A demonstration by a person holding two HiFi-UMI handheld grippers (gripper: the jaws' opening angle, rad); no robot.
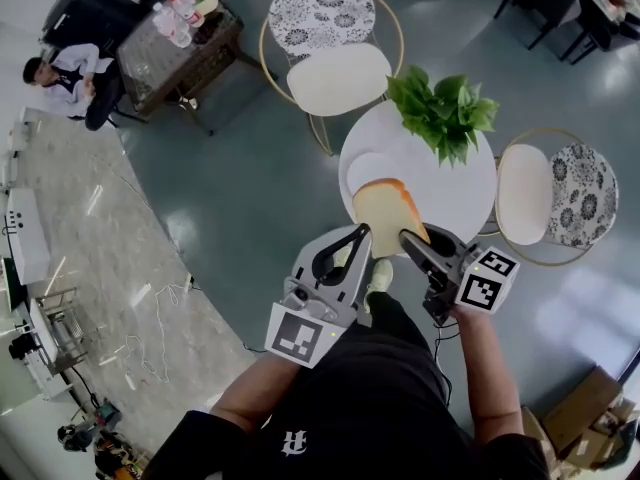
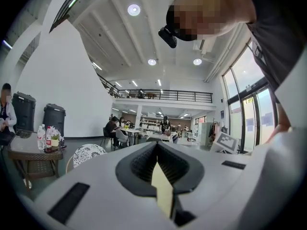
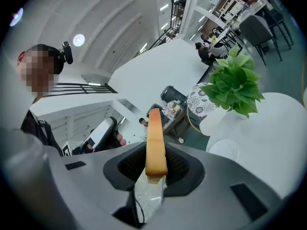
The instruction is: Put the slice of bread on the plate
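Note:
A slice of bread (image 1: 388, 211) with a tan crust hangs over the near edge of the round white table (image 1: 470, 203). My right gripper (image 1: 410, 238) is shut on it. In the right gripper view the slice (image 3: 156, 140) stands edge-on between the jaws of the right gripper (image 3: 154, 176). An empty white plate (image 1: 372, 171) lies on the table just beyond the bread and shows as a plate (image 3: 224, 151) low at the right. My left gripper (image 1: 362, 233) hovers beside the bread on its left. Its jaws are together, as the left gripper (image 2: 160, 176) shows in its own view.
A leafy green plant (image 1: 442, 110) in a white pot stands on the table behind the plate. Patterned chairs stand at the far side (image 1: 325, 13) and the right (image 1: 585, 193). A side table (image 1: 185, 38) with bottles and a seated person (image 1: 65, 73) are far left.

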